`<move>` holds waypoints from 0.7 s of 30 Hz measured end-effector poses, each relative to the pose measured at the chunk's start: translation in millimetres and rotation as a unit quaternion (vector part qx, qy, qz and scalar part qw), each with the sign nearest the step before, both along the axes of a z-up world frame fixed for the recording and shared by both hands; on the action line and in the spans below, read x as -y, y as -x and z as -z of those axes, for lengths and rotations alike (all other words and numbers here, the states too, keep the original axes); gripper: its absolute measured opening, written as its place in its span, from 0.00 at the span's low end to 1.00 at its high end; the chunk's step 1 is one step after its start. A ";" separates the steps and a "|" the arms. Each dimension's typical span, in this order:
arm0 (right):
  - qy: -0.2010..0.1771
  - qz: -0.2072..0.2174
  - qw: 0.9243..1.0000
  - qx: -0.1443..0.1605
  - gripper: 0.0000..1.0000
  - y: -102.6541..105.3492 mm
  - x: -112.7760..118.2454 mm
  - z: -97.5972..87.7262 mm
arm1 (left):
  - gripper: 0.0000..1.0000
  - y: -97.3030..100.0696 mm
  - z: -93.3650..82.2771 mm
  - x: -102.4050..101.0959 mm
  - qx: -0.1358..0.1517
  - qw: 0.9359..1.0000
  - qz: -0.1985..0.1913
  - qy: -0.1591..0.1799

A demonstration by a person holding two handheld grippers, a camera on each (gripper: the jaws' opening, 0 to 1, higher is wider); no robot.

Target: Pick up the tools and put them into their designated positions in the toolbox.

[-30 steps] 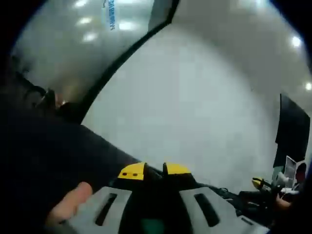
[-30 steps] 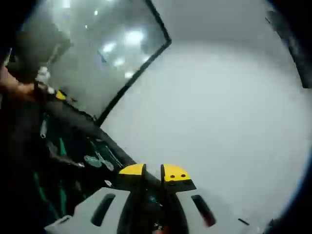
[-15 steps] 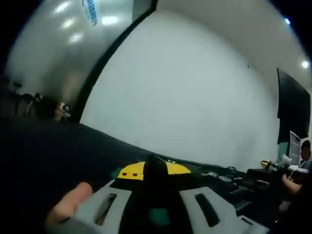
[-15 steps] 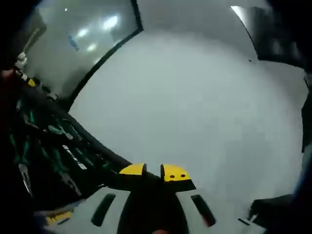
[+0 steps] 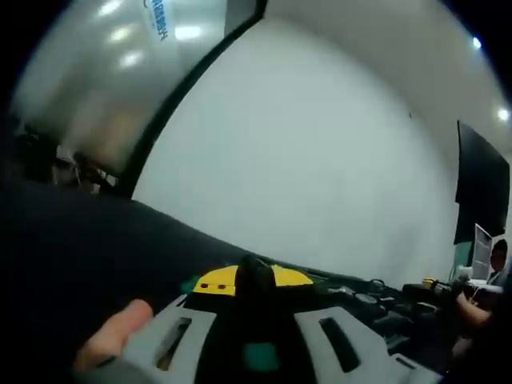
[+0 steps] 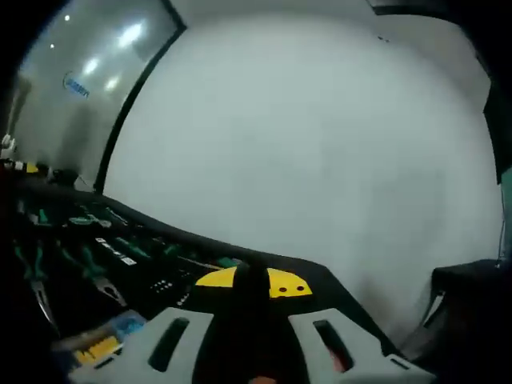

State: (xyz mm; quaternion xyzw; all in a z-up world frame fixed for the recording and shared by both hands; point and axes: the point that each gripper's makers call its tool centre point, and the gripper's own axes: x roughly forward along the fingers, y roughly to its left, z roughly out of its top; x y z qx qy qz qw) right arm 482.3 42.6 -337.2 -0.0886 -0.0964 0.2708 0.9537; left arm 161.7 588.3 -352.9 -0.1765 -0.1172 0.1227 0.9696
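Note:
In the left gripper view my left gripper [image 5: 253, 278] has its yellow-tipped jaws drawn close on a dark rounded tool end [image 5: 256, 270]; a teal patch of the tool [image 5: 257, 356] shows lower down. In the right gripper view my right gripper [image 6: 250, 282] is likewise shut on a dark tool [image 6: 250, 298] that rises between its yellow tips. The open black toolbox [image 6: 172, 240] spreads to the left of it, with green-handled pliers [image 6: 94, 280] and several other tools lying in their slots. More of the toolbox tray [image 5: 376, 298] shows right of the left gripper.
A person's finger [image 5: 112, 338] rests beside the left gripper. A dark surface [image 5: 72, 256] fills the left. A white wall [image 6: 304, 136] and glass partition [image 5: 104, 72] stand behind. A person [image 5: 490, 276] is at the far right. A yellow and blue item [image 6: 98, 344] lies near the toolbox front.
Both views have swung. The right gripper view has dropped toward the toolbox, which now lies flatter and wider. A dark tool end now stands up between the left jaws.

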 end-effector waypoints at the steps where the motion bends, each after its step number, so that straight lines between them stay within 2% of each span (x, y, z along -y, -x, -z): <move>1: 0.004 0.000 1.000 0.001 0.10 0.2 -1.1 0.8 | 0.15 0.4 -0.6 3.4 0.002 1.000 0.000 0.002; 8: 0.005 0.000 1.000 0.003 0.10 6.3 -1.1 -1.5 | 0.15 1.5 -2.5 1.9 0.011 1.000 0.001 0.013; 13: -0.001 0.002 1.000 -0.005 0.10 2.5 2.0 2.0 | 0.15 0.9 -0.6 5.9 0.005 1.000 0.001 0.007; 14: 0.000 0.002 1.000 -0.005 0.10 7.2 1.1 0.9 | 0.15 0.7 -0.3 6.4 0.004 1.000 0.000 0.006; 19: 0.006 0.002 1.000 -0.007 0.10 10.1 -1.3 2.0 | 0.15 0.1 0.9 -1.1 -0.001 1.000 0.001 0.003; 21: 0.007 0.003 1.000 -0.007 0.10 7.4 -0.1 2.6 | 0.15 0.3 0.7 5.6 -0.001 1.000 0.001 0.003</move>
